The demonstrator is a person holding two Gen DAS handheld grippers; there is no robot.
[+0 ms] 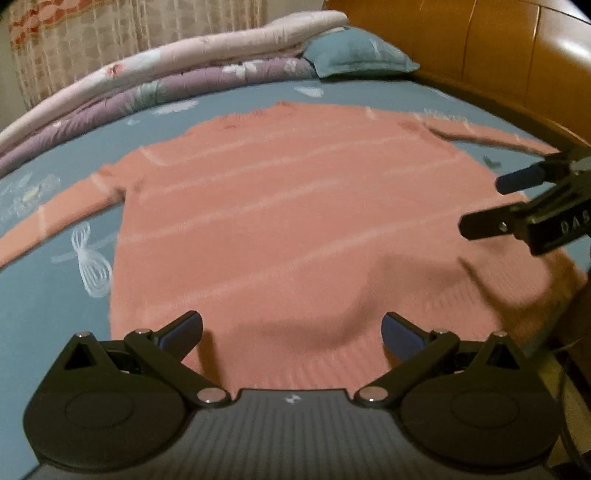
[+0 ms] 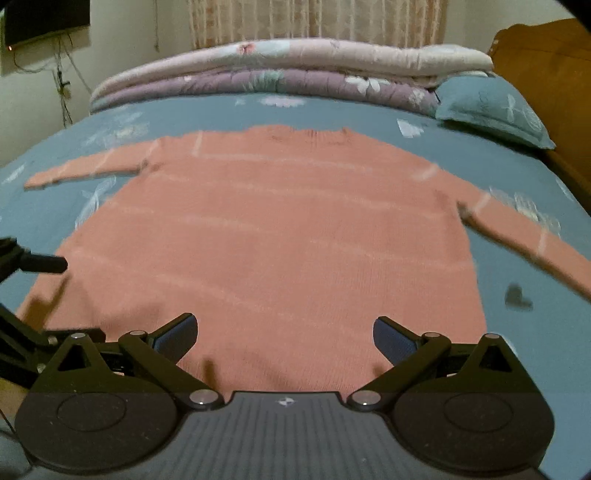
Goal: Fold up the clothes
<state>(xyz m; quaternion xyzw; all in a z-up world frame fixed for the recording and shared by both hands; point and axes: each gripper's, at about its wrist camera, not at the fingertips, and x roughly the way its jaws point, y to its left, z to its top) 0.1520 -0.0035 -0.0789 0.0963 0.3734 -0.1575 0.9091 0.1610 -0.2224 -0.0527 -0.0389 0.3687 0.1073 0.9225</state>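
Item: sweater (image 1: 295, 221), salmon pink with thin pale stripes, laid flat on the bed (image 1: 44, 314), both sleeves spread sideways, neck toward the far side, ribbed hem nearest my cameras. My left gripper (image 1: 291, 332) hangs over the hem toward its left part, jaws spread wide, the hem lying between and beyond the fingertips; nothing held. My right gripper (image 2: 284, 338) sits over the hem further right, jaws likewise wide and empty, knit visible between them; whether the pads touch the fabric I cannot tell. Each gripper shows at the edge of the other's view, the two near one another. Around: blue sheet with white floral print; a small dark heart-shaped mark (image 2: 519, 297) on the sheet just right of the sweater body. Far side: folded quilts (image 2: 288, 74), pink on purple, with a blue pillow (image 2: 491, 107) beside them. Right: wooden headboard (image 1: 498, 55). Behind: curtain (image 2: 317, 18); dark screen (image 2: 44, 18) on the wall at upper left, cables hanging below.
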